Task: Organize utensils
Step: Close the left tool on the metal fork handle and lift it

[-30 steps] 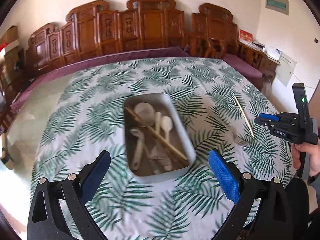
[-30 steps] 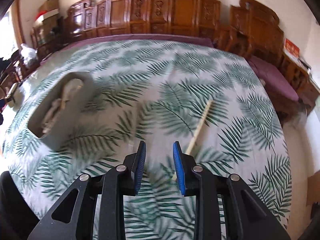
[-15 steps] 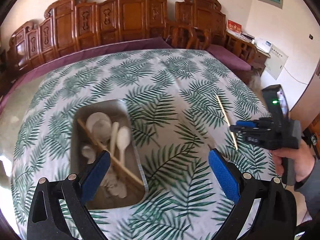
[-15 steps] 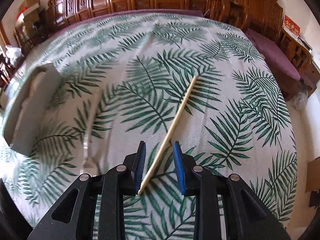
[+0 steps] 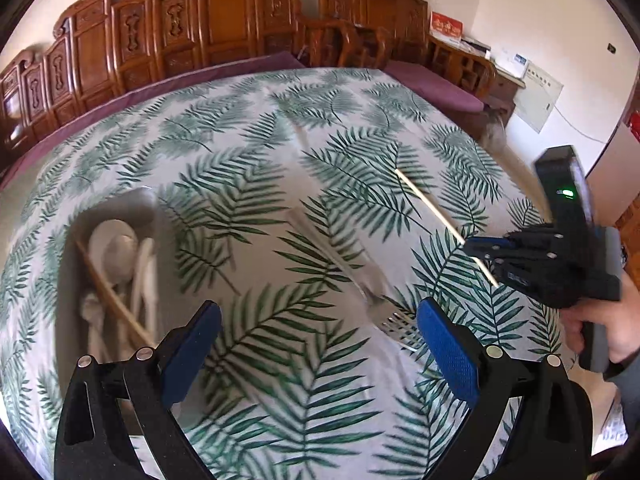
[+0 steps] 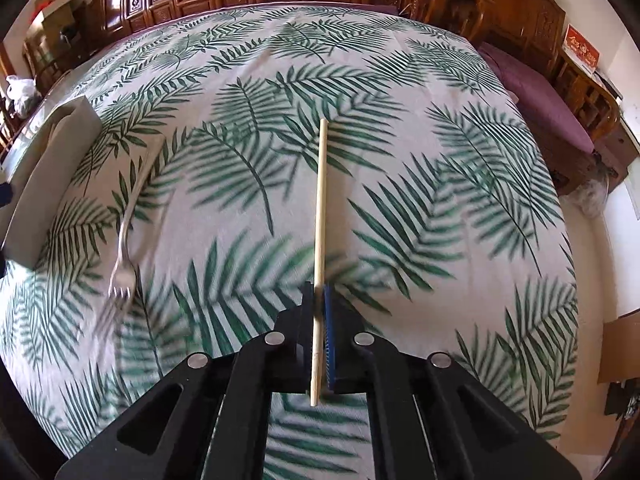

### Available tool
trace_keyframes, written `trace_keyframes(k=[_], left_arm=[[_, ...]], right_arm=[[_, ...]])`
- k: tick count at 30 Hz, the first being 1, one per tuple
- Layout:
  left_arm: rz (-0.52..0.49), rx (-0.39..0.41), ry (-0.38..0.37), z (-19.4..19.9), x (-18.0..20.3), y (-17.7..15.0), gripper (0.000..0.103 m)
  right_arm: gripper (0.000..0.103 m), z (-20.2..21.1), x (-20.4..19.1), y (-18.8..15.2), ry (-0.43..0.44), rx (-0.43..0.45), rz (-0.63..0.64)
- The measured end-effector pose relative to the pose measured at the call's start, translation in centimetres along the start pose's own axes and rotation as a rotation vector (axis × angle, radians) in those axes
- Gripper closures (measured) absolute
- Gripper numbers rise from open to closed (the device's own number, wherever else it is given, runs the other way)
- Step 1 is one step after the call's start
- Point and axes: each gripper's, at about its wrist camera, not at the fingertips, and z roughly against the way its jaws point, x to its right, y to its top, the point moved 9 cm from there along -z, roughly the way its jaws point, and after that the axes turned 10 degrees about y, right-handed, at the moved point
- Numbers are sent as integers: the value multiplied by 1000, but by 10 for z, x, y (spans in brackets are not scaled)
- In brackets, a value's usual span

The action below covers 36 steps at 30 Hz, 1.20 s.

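**Chopstick clamped in the right gripper above the palm-leaf tablecloth**

Where the two blue-padded fingers meet, the wooden chopstick (image 6: 321,216) is pinched near its lower end, a short stub showing behind the pads and the long remainder running forward, almost straight along the fingers' axis. The right gripper (image 6: 318,312) is thus closed on the chopstick; from the left wrist view the same chopstick (image 5: 432,208) slants away from the right gripper (image 5: 486,252), which a hand (image 5: 604,328) holds at the table's right side. A metal fork (image 6: 124,248) lies on the tablecloth (image 6: 440,160) to the left of the chopstick, well apart from it, blurred in both views. Beyond the fork stands a grey rectangular tray (image 5: 154,208) holding white spoons (image 5: 116,248) and a second chopstick (image 5: 114,292) laid diagonally. The left gripper (image 5: 320,344) hangs over the cloth with its jaws spread wide and nothing between them, the fork (image 5: 376,300) just ahead of its right finger. Carved wooden chairs (image 5: 224,12) line the far wall.
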Motion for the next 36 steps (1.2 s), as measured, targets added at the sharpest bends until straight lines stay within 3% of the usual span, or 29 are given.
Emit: trace_keyframes(k=[6,18,25,30,34,36], left_arm=[[-11,-40,11,-31,22,-2,10],[-16,-132,37,-69,44,-9,52],[-6,-128,66,-73,43,-7,62],[-49,-130,79,-72,41,-8,86],[-68,-132,68,-71,37,-9,88],[-53,-143,59,-71,33,-9,95]], right_arm=[[97,8,3,-17,3,27,20],[97,11,3,-18,12,61,49],[97,12,3,-20,12,70,40],[97,13,3,-21,6,72,35],[97,12,3,-20,-3,68,25],[97,12,3,-19,-8,66,21]])
